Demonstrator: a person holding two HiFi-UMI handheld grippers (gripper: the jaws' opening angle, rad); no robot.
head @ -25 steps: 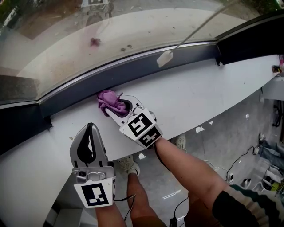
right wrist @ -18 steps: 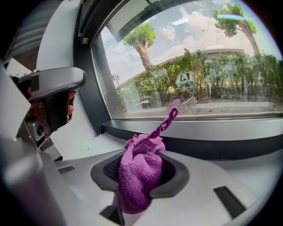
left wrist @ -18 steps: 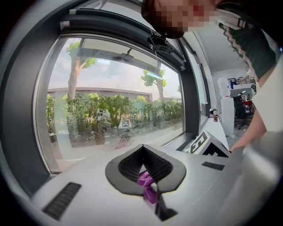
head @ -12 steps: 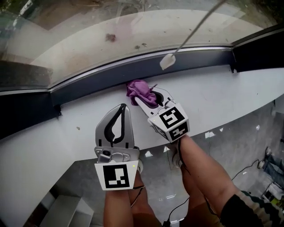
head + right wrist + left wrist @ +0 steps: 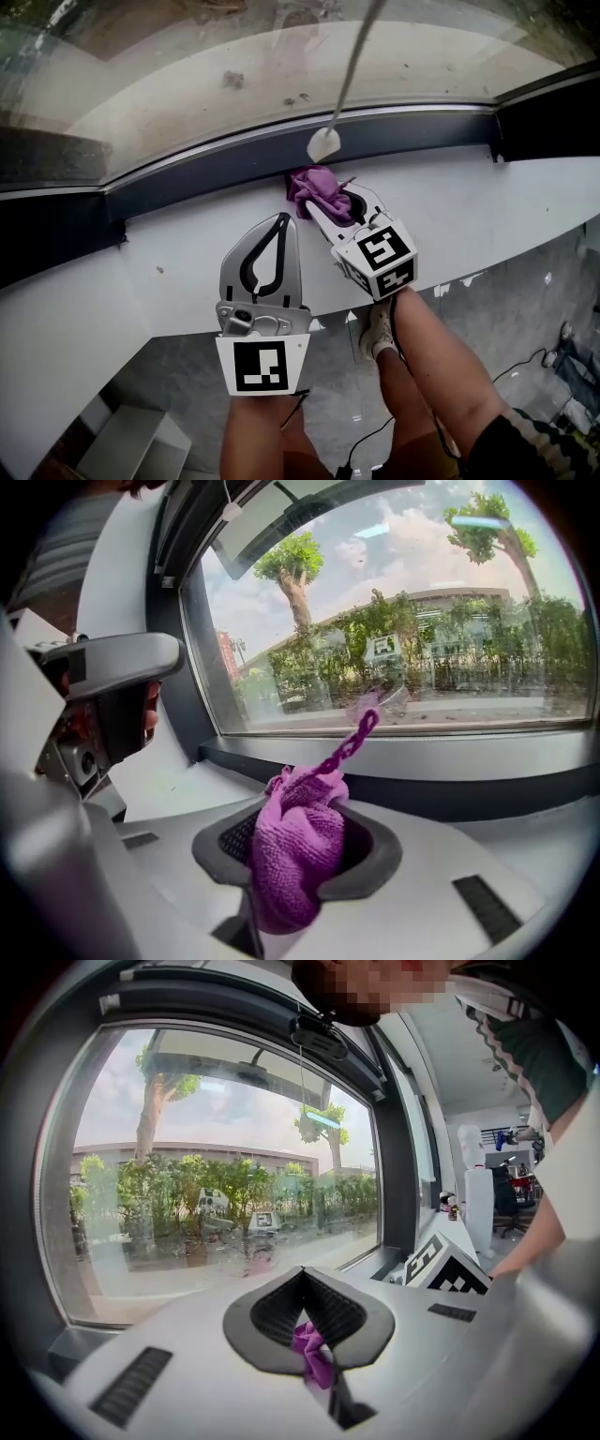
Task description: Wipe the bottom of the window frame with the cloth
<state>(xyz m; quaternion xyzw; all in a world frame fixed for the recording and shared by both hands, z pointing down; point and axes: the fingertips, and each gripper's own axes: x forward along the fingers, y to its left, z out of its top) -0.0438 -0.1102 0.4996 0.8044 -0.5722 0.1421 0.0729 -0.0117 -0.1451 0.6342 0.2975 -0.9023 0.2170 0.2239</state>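
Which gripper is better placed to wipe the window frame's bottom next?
Right: the right gripper holds the purple cloth at the window frame; the left gripper pinches only a purple scrap.

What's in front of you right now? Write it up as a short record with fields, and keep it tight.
right gripper: tongs shut on the purple cloth
cloth position: bunched on the white sill, at the bottom edge of the dark window frame
left gripper: tongs shut, over the sill, apart from the cloth; a small purple scrap shows between them
cord pull: white, hangs in front of the frame just above the cloth
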